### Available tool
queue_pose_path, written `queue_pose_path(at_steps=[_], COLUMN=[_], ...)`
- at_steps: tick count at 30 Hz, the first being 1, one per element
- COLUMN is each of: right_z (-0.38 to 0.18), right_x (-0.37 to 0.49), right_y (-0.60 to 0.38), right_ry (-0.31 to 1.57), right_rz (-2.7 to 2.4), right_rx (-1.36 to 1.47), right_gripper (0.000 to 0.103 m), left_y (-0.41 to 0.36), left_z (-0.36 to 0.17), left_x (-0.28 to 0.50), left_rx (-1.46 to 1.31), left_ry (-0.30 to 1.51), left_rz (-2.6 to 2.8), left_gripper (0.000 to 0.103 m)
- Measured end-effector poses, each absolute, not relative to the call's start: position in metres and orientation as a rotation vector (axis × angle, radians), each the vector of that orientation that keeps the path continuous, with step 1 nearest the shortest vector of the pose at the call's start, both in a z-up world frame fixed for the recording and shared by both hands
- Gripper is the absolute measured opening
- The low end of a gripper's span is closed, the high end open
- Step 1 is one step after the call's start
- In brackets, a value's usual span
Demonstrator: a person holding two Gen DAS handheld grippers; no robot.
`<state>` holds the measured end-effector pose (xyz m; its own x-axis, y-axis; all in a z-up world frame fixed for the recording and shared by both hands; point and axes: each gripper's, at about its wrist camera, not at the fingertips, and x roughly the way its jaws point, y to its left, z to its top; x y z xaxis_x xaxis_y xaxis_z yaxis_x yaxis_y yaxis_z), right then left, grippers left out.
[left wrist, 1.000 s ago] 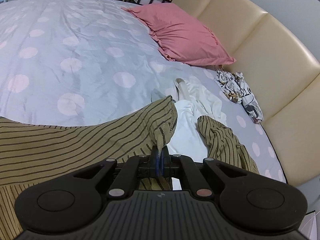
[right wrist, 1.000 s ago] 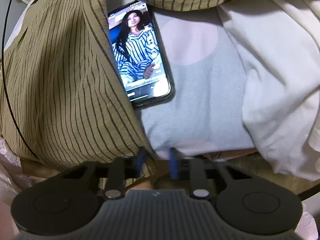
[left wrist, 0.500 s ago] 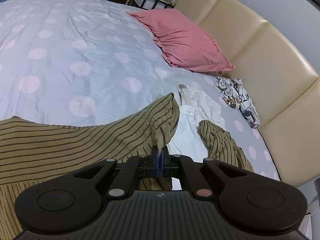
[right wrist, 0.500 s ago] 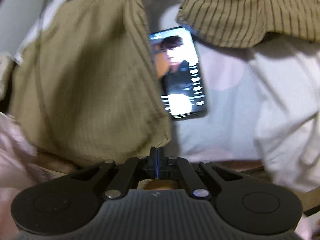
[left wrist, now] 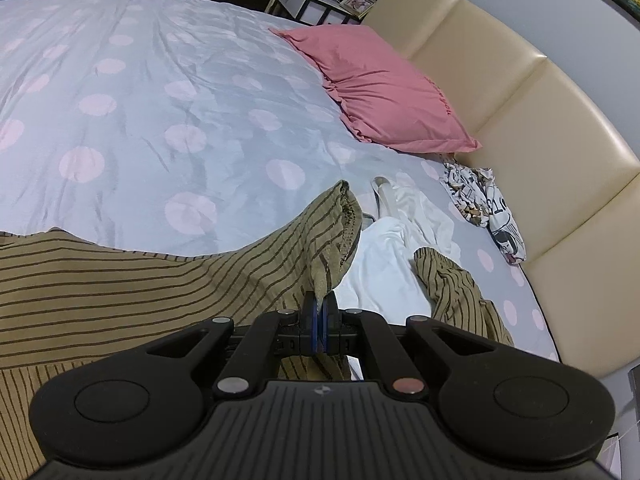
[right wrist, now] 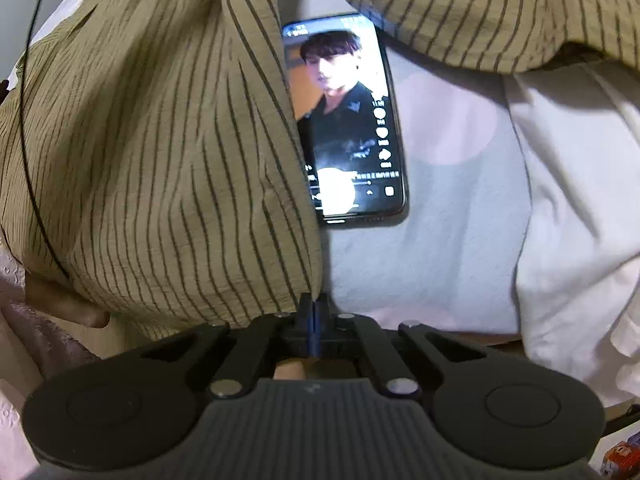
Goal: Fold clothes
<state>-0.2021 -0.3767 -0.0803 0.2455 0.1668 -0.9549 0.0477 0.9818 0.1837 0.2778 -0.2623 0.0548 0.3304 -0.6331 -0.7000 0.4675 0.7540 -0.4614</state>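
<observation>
An olive garment with dark stripes (left wrist: 140, 280) spreads over the near part of the polka-dot bed (left wrist: 180, 100). My left gripper (left wrist: 320, 306) is shut on a bunched corner of it, lifted off the sheet. In the right wrist view the same striped garment (right wrist: 160, 160) hangs as a raised fold at left, and my right gripper (right wrist: 315, 306) is shut on its lower edge. Another part of the striped cloth (right wrist: 500, 12) lies at the top right. A white garment (left wrist: 384, 264) lies crumpled beyond the left gripper, also seen as white cloth (right wrist: 580, 200) at right.
A lit phone (right wrist: 352, 120) lies on the sheet, partly covered by the striped fold. A pink pillow (left wrist: 384, 88) and a printed black-and-white garment (left wrist: 484, 204) lie by the beige headboard (left wrist: 540, 92). A thin black cable (right wrist: 26, 120) runs down the left.
My right gripper went from open to shut on the striped garment's edge and lifted it, with the phone now farther up the view. The left gripper kept its hold and rose slightly.
</observation>
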Motion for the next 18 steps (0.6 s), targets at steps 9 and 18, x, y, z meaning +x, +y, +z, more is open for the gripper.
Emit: queue_pose_path(at_steps=[9,18], right_z=[-0.038,-0.013], right_x=[-0.205,-0.196], right_y=[-0.32,-0.245], right_ry=[1.319,1.251], right_rz=[0.123,0.275], right_rx=[-0.04,-0.069], right_gripper=[0.001,0.001], left_y=[-0.242,-0.19], left_z=[0.063,0.072], left_x=[0.275,0.284], left_rx=[-0.198,-0.235], left_ry=[0.991,0.979], left_rz=[-0.719,-0.739], left_gripper=[0.0,0.0])
